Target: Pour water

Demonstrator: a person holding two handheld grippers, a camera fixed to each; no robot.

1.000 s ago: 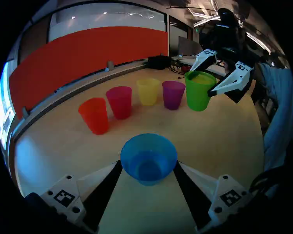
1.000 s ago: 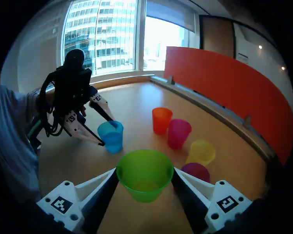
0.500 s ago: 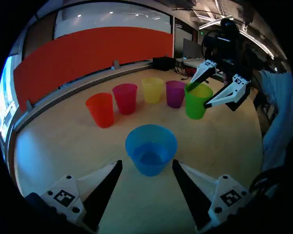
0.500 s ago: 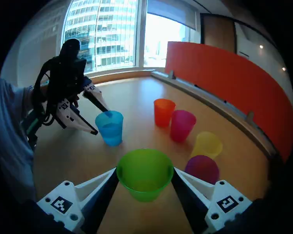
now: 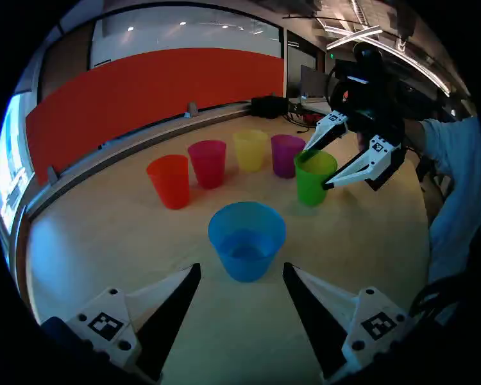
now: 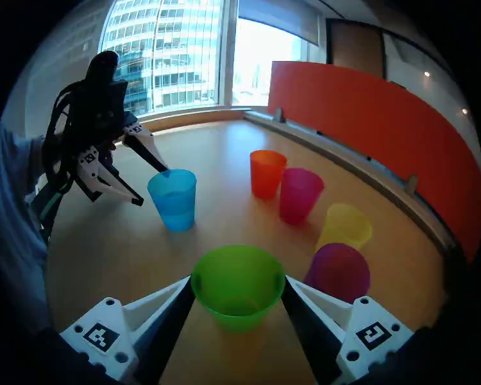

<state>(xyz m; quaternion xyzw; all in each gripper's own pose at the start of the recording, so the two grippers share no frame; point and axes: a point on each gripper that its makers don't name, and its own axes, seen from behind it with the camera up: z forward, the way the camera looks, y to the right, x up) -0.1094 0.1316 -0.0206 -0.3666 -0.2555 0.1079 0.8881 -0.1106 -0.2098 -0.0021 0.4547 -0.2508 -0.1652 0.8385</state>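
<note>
Up close in the left gripper view, the left gripper (image 5: 240, 266) has its fingers spread wide. The blue cup (image 5: 247, 242) stands upright on the wooden table (image 5: 106, 244) just ahead of the tips, with a gap on each side and a little water in its bottom. In the right gripper view, the right gripper (image 6: 238, 279) pinches the green cup (image 6: 238, 301), one finger pressed on each side of its wall; I cannot tell what the cup holds. Beyond the blue cup, the left gripper view shows the green cup upright, low at the table and just beside the purple cup (image 5: 286, 155). Farther back runs a row of four: orange cup (image 5: 170, 183), pink cup (image 5: 208, 163), yellow cup (image 5: 251, 149), then purple. A light sleeve (image 5: 455, 167) is at the right, and an orange wall panel (image 5: 144, 83) lines the table's far edge.
</note>
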